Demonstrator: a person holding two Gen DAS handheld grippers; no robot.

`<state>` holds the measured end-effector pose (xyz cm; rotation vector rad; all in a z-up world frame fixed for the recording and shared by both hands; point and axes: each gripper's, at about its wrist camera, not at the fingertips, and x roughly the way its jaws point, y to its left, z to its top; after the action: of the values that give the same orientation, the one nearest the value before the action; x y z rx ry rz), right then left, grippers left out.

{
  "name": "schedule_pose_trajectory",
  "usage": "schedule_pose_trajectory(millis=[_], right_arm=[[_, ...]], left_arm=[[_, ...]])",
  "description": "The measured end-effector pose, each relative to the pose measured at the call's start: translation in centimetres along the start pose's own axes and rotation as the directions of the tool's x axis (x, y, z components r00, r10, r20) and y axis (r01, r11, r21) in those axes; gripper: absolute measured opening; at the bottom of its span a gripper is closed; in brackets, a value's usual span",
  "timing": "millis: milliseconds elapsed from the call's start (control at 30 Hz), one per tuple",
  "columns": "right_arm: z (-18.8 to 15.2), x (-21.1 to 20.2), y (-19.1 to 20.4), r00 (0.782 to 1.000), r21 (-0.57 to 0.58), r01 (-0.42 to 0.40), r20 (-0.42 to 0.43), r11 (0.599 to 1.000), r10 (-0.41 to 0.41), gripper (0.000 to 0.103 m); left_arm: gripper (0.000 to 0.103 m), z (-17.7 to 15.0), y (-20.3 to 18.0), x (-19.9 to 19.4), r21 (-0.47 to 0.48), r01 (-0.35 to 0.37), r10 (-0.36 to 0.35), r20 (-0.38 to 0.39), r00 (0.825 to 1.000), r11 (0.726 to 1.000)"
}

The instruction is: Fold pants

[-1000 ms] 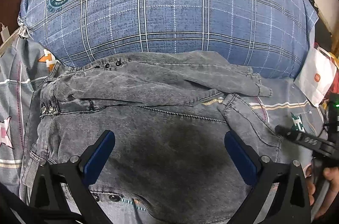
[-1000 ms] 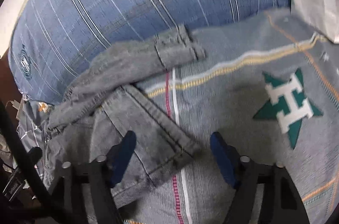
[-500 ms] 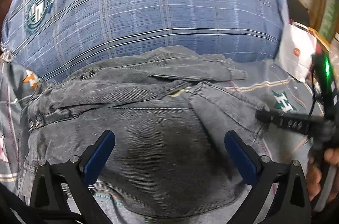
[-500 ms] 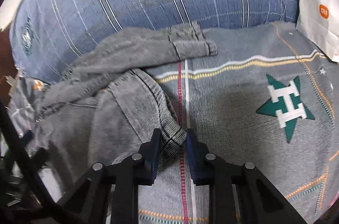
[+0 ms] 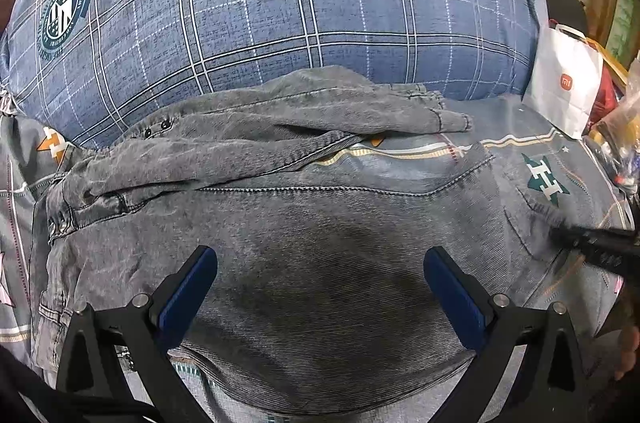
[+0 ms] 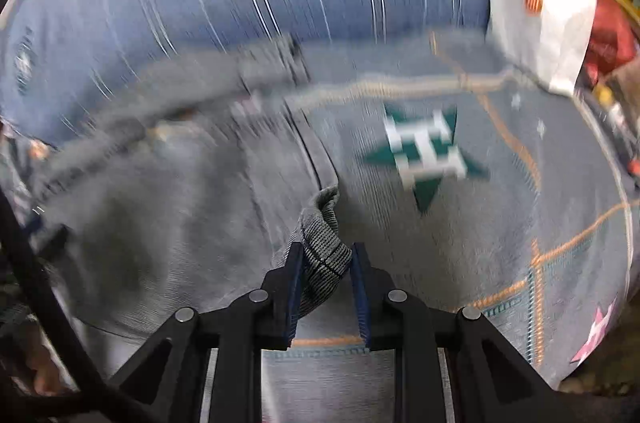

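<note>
Grey denim pants (image 5: 312,247) lie crumpled on the bed, one leg bunched along the back against the pillow. My left gripper (image 5: 320,287) is open and empty, hovering over the near pant leg. My right gripper (image 6: 326,267) is shut on the hem of that leg (image 6: 324,251) and holds it lifted off the bedsheet; the view is motion-blurred. The right gripper also shows at the right edge of the left wrist view (image 5: 592,243), at the leg's end.
A large blue plaid pillow (image 5: 280,3) fills the back. The grey bedsheet (image 6: 500,223) has a green star emblem (image 6: 428,151). A white paper bag (image 5: 564,83) and clutter stand at the right edge of the bed.
My right gripper closed on the pant leg hem and has pulled it right, stretching the leg out across the sheet. My left gripper stays open over the pants.
</note>
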<state>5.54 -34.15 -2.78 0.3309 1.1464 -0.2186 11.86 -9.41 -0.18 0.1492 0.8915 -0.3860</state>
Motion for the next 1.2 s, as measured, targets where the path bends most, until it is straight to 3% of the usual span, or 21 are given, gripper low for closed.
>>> schedule_pose_trajectory(millis=[200, 300, 367, 500, 600, 667, 733, 800, 867, 933, 1067, 1200], right_arm=[[0.0, -1.6, 0.3, 1.0, 0.0, 0.007, 0.027, 1.0, -0.007, 0.025], [-0.6, -2.5, 0.0, 0.999, 0.016, -0.009, 0.038, 1.0, 0.008, 0.025], [-1.0, -2.7, -0.6, 0.998, 0.041, -0.035, 0.046, 0.999, 0.033, 0.025], [-0.8, -3.5, -2.2, 0.984, 0.12, -0.17, 0.084, 0.978, 0.16, 0.025], [-0.6, -4.5, -2.8, 0.97, 0.151, -0.224, 0.133, 0.963, 0.205, 0.025], [-0.6, -4.8, -2.9, 0.966, 0.158, -0.236, 0.144, 0.959, 0.214, 0.025], [-0.5, -5.1, -2.9, 0.963, 0.161, -0.248, 0.15, 0.955, 0.224, 0.025], [-0.4, -5.3, -2.7, 0.962, 0.161, -0.253, 0.15, 0.954, 0.229, 0.025], [-0.5, -5.3, -2.8, 0.964, 0.16, -0.245, 0.144, 0.956, 0.223, 0.025], [-0.8, -5.3, -3.0, 0.967, 0.162, -0.236, 0.132, 0.958, 0.216, 0.025], [-2.0, -5.7, -3.3, 0.97, 0.162, -0.224, 0.133, 0.961, 0.204, 0.025], [-2.3, -3.4, -3.5, 0.981, 0.16, -0.19, 0.065, 0.969, 0.182, 0.028]], left_arm=[[0.102, -0.2, -0.2, 0.6, 0.008, -0.002, 0.002, -0.018, 1.0, 1.0], [0.102, -0.4, -0.5, 0.4, -0.001, 0.037, -0.037, -0.016, 0.999, 0.999], [0.102, -0.6, -1.4, -0.1, 0.017, 0.101, -0.102, 0.01, 0.995, 0.995], [0.102, -2.5, -5.7, -1.5, 0.204, 0.191, -0.202, 0.036, 0.979, 0.96], [0.102, -4.9, -9.2, -2.5, 0.368, 0.218, -0.253, 0.05, 0.966, 0.904], [0.102, -6.0, -10.7, -2.5, 0.418, 0.222, -0.262, 0.041, 0.964, 0.881], [0.101, -6.6, -11.6, -2.1, 0.438, 0.193, -0.236, 0.047, 0.971, 0.878], [0.081, -6.8, -11.8, -1.4, 0.434, 0.168, -0.213, 0.057, 0.975, 0.885], [0.022, -6.4, -11.6, -0.4, 0.393, 0.178, -0.197, 0.008, 0.98, 0.902], [0.019, -6.2, -10.8, -0.3, 0.343, 0.205, -0.22, 0.007, 0.975, 0.917], [0.015, -6.3, -10.8, -1.6, 0.326, 0.26, -0.278, 0.008, 0.961, 0.909], [0.017, -6.4, -10.9, -0.5, 0.321, 0.272, -0.27, -0.051, 0.961, 0.907]])
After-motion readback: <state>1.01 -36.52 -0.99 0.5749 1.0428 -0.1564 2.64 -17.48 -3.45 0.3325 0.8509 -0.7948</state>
